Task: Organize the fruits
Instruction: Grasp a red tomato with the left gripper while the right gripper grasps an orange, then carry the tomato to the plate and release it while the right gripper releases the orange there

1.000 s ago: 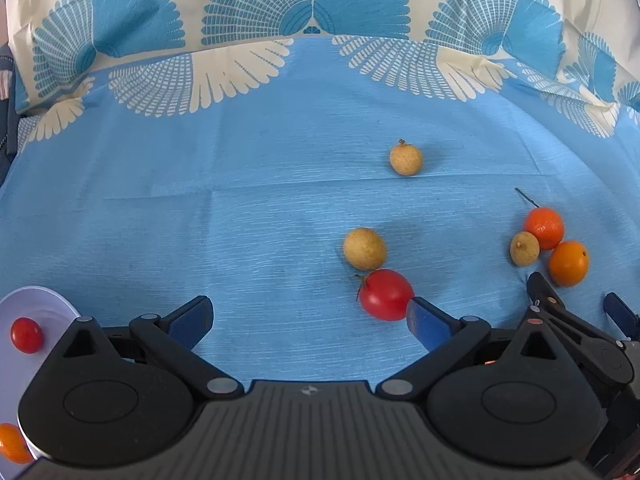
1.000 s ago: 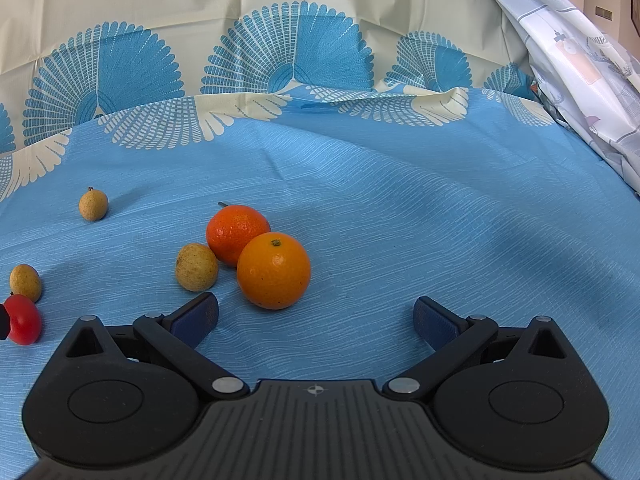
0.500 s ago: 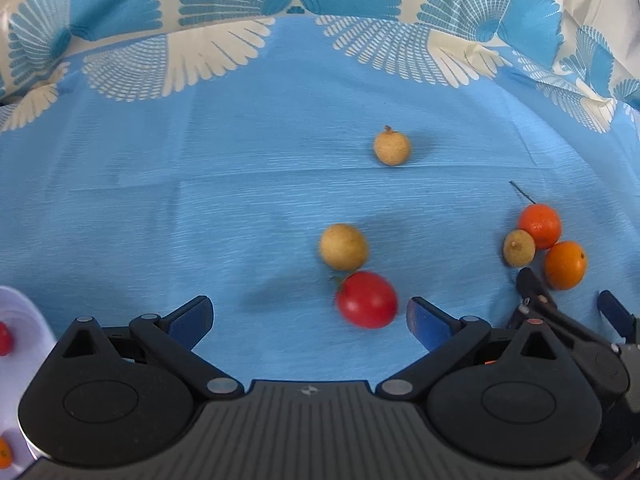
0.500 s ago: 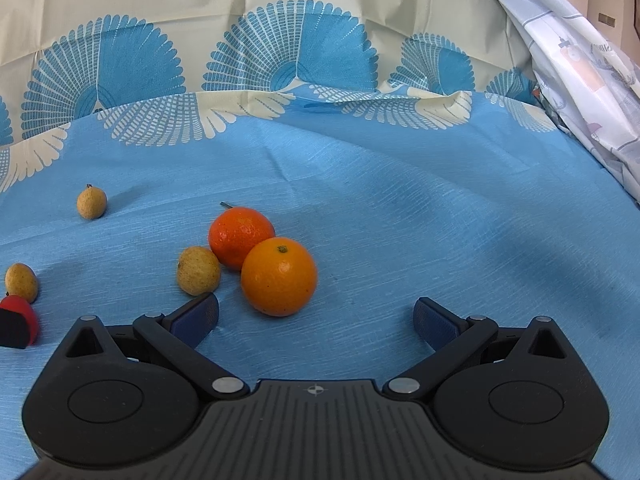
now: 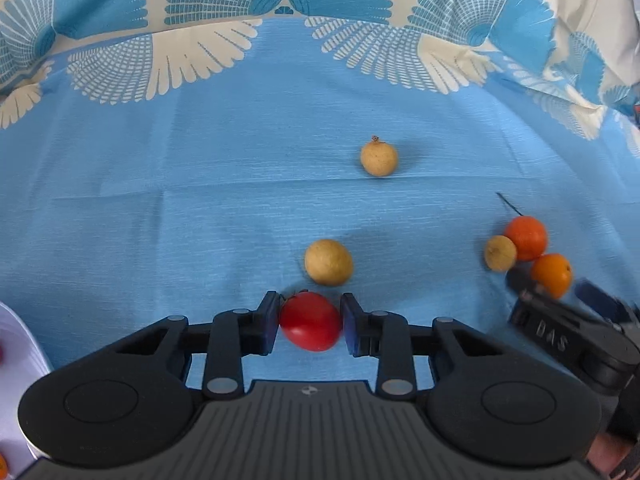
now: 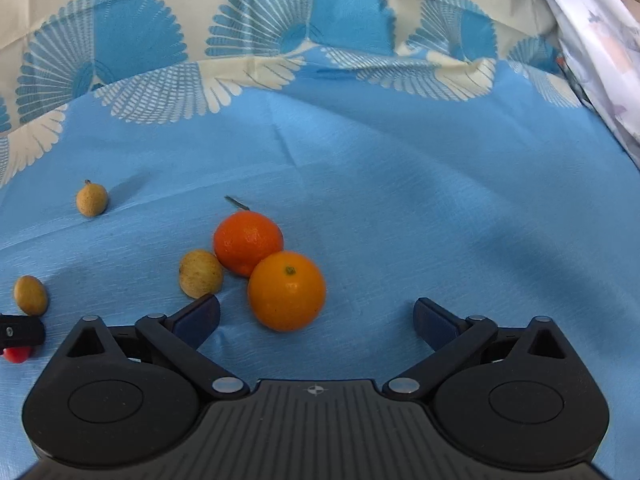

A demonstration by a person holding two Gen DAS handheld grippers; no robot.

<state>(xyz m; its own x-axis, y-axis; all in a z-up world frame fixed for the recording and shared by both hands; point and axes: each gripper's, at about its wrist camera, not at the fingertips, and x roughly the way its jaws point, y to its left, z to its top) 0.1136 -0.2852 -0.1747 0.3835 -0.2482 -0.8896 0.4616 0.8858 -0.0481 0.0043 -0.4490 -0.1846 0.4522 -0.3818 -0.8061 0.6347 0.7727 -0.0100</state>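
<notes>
My left gripper (image 5: 310, 309) is closing, and its blue pads press both sides of a red tomato (image 5: 310, 326) that rests on the blue cloth. A tan longan (image 5: 328, 262) lies just beyond it, and another longan (image 5: 379, 157) lies farther back. In the right wrist view my right gripper (image 6: 316, 314) is wide but closing. An orange (image 6: 286, 292) sits between its fingers, nearer the left one, and neither pad touches it. A darker orange (image 6: 248, 242) and a longan (image 6: 200, 274) rest against that orange.
A white plate (image 5: 24, 344) shows at the lower left edge of the left wrist view, with small fruit on it. The patterned cloth rises in folds at the back, and a pale printed fabric (image 6: 592, 40) hangs at the right.
The left jaws have gone from wide open to shut on the tomato. The right gripper has shifted a little towards the oranges, and its jaws have narrowed slightly.
</notes>
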